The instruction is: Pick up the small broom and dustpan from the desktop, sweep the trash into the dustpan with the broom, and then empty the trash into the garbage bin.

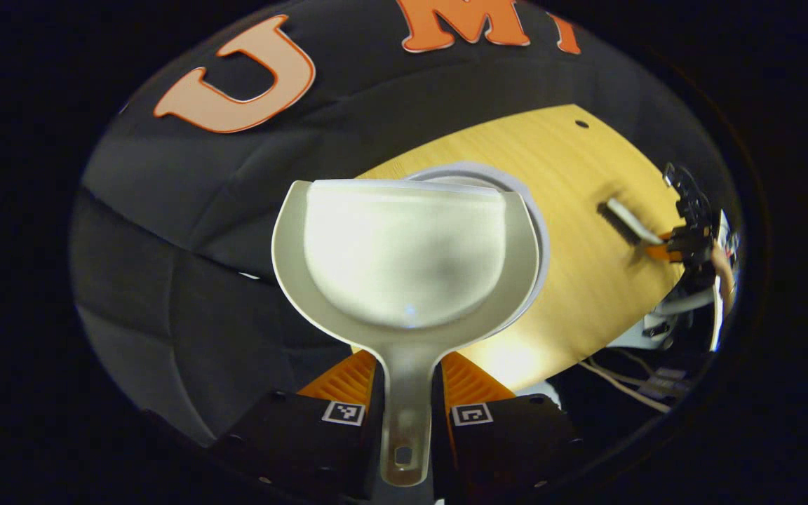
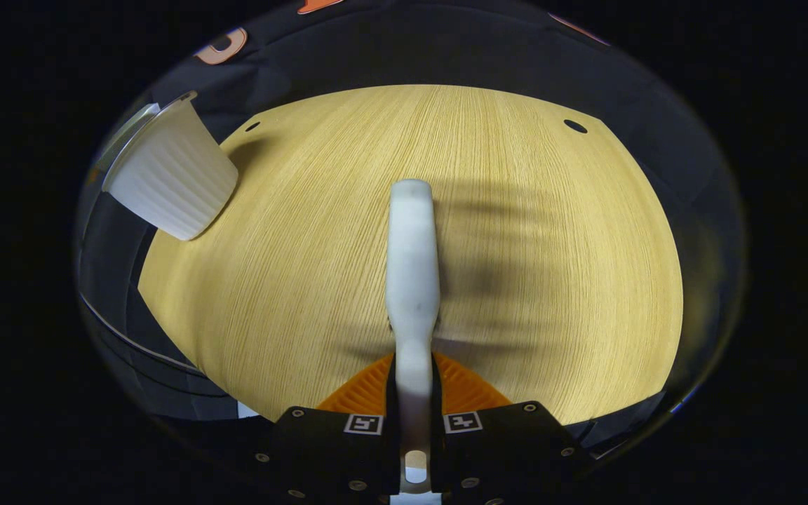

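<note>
My left gripper (image 1: 407, 393) is shut on the handle of the pale dustpan (image 1: 404, 252). The pan is held up with its scoop facing me, and no trash shows inside it. Behind its far lip curves the rim of the white garbage bin (image 1: 541, 231). My right gripper (image 2: 414, 393) is shut on the handle of the small white broom (image 2: 412, 266), which points forward just above the wooden desktop (image 2: 551, 280). From the left gripper view, the broom (image 1: 625, 219) and the right gripper (image 1: 684, 242) are far off at the desk's right side.
The ribbed white bin (image 2: 172, 175) stands at the desk's far left corner in the right gripper view. Small dark holes (image 2: 575, 126) mark the desktop's far edge. Cables (image 1: 621, 382) hang below the desk's near edge (image 1: 572, 358). A hand (image 1: 723, 270) holds the right gripper.
</note>
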The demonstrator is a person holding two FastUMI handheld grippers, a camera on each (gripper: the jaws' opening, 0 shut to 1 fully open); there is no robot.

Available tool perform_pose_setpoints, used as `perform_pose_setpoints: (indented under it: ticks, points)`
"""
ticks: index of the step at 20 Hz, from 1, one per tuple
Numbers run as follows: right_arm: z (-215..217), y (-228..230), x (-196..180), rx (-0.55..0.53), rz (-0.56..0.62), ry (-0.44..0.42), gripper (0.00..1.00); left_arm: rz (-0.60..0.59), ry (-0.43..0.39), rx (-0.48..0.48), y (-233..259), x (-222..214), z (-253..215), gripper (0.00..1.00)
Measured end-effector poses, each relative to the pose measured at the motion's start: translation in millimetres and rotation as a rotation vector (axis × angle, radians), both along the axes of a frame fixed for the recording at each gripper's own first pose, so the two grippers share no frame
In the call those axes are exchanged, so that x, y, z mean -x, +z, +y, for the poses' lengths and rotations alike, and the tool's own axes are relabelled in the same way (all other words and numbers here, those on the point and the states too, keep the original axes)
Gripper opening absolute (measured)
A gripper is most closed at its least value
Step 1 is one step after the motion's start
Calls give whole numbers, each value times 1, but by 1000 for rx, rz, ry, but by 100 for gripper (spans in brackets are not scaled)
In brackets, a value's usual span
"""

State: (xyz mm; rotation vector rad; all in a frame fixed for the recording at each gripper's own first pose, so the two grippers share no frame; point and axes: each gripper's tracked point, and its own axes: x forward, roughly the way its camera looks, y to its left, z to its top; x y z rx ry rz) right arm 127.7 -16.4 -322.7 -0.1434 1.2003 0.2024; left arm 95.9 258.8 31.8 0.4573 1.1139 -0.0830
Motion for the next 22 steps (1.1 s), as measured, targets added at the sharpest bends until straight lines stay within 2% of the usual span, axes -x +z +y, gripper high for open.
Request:
perform_pose_setpoints:
  ticks: [2, 5, 11, 15, 18, 22]
  points:
    - [0, 0, -1, 7, -5, -3, 17, -58, 9, 69, 5, -4, -21, 31]
    - [1, 4, -1, 6, -14, -18, 17, -110, -45, 155, 11, -2, -73, 31]
    - [7, 6, -3, -6, -39, -58, 17, -72, -166, 281, -9, 10, -149, 30]
    - [11, 0, -6, -5, -53, -85, 17, -68, -203, 326, -37, 1, -179, 31]
    - [11, -2, -5, -5, -54, -98, 17, -34, -175, 352, -77, -3, -194, 31]
    - [12, -2, -5, -11, -54, -106, 17, 6, -86, 343, -156, 1, -209, 31]
